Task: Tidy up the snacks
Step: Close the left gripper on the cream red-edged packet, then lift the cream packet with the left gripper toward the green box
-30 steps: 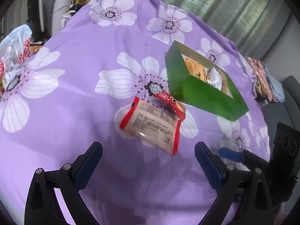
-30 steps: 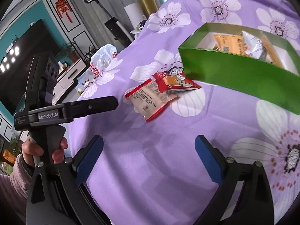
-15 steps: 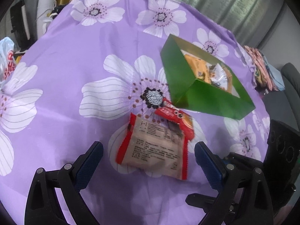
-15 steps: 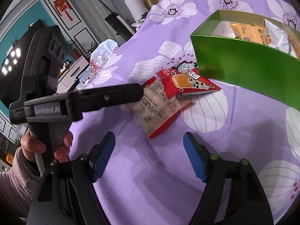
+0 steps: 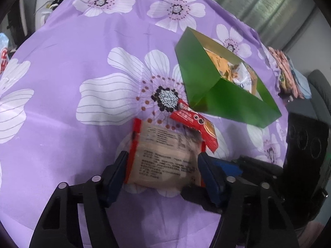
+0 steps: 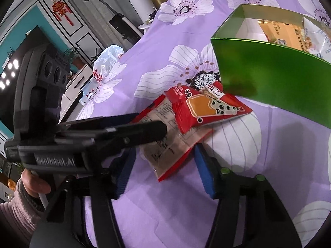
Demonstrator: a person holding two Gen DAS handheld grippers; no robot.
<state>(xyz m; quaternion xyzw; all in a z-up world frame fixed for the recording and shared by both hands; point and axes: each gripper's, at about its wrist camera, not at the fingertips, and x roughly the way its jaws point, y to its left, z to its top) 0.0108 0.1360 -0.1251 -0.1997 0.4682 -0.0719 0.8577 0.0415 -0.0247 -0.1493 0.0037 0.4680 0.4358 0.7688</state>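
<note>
2 grippers crowd the same pale snack packet (image 5: 165, 161), which lies flat on the purple flowered cloth (image 5: 82, 41) just in front of the green box (image 5: 233, 105). The left gripper (image 5: 162, 171) has its jaws closing, with the blue pads at the packet's 2 red side seams and seemingly just touching them; the hold looks light, so I judge it not yet a firm grip. The right gripper (image 6: 163, 165) is also closing around the packet's near corner, its pads still clear of the film. A red bubble-tea packet (image 6: 206, 107) rests partly on the pale packet's far end, between it and the box's near wall. To do this pick well, only 1 tool should take the pale packet: squeeze across the seams, low against the cloth, then lift slowly so the red packet slides off rather than flips. The other tool is better moved to the red packet. Inside the box lie an orange packet (image 5: 221, 64) and a white packet (image 5: 244, 78), with bare floor at its left end for the next drop.
</note>
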